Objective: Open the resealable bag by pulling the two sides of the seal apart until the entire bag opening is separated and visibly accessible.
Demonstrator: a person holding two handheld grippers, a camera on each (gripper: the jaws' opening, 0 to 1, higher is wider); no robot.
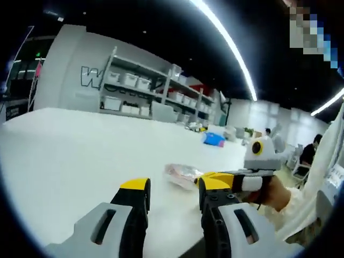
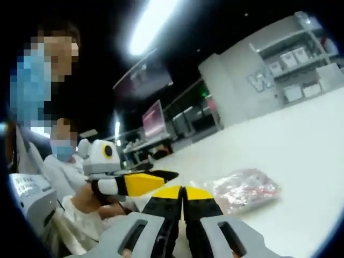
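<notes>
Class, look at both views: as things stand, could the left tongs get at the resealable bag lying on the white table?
Probably yes. The left tongs are open, and the bag lies flat just beyond them on the white table, nothing between. The right tongs, shut, sit beside the bag, not over it.

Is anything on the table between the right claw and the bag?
No. In the right gripper view, only bare white table separates the shut right claw from the bag.

Bright ceiling light strips (image 1: 226, 37) overhead; soft motion blur; strong fisheye bending at edges.
</notes>
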